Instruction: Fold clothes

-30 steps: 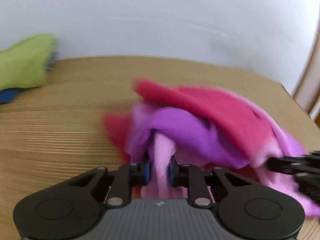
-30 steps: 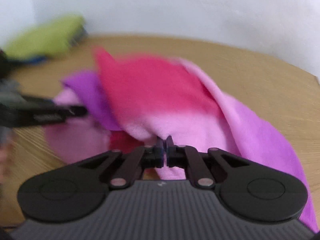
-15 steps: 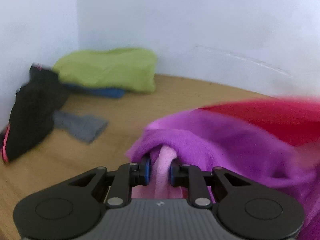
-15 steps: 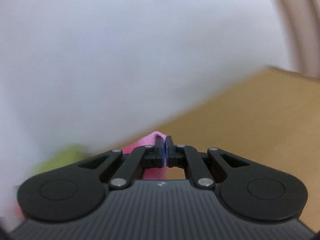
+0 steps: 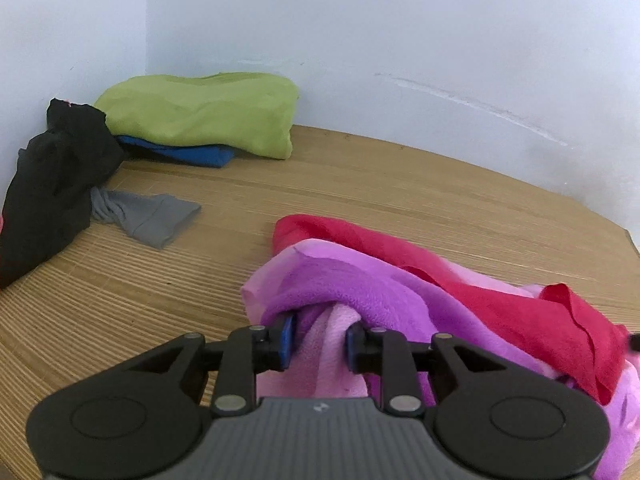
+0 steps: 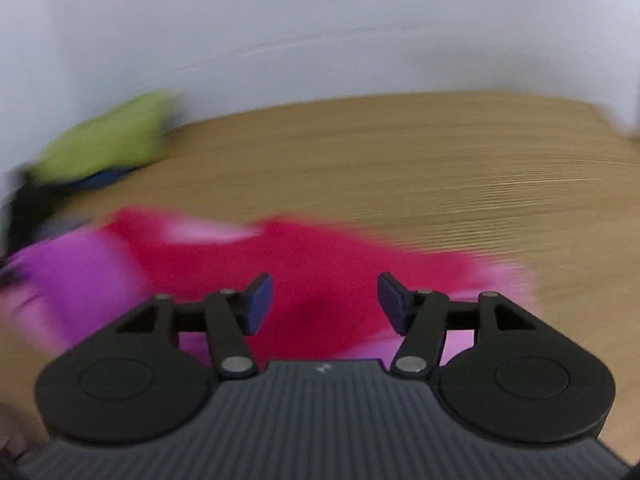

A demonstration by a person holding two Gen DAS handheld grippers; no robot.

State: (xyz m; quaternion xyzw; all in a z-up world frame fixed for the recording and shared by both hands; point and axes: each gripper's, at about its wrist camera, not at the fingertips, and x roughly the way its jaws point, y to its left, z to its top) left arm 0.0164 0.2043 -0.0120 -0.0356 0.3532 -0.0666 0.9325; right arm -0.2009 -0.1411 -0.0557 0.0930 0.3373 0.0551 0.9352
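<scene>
Near the green folded pile [image 5: 200, 112] on the worktop [image 5: 360, 184], my left gripper [image 5: 318, 340], jaws opening, pinches the pink-purple garment [image 5: 360, 292]; my right gripper [image 6: 324, 304] spreads wider, empty, above it.

A ribbed wooden table [image 5: 400, 200] is running up to a pale wall [image 5: 400, 20]; a long slanting scuff [image 5: 460, 98] is showing on that wall; in the far left corner a folded green cloth [image 5: 200, 112] is lying on a folded blue one [image 5: 192, 154], both touching the wall; just left of them a crumpled black garment [image 5: 52, 184] is slumping against the side wall; a grey cloth [image 5: 148, 216] is trailing out from beside it, flat on the table; the right wrist view is blurring all of this.
</scene>
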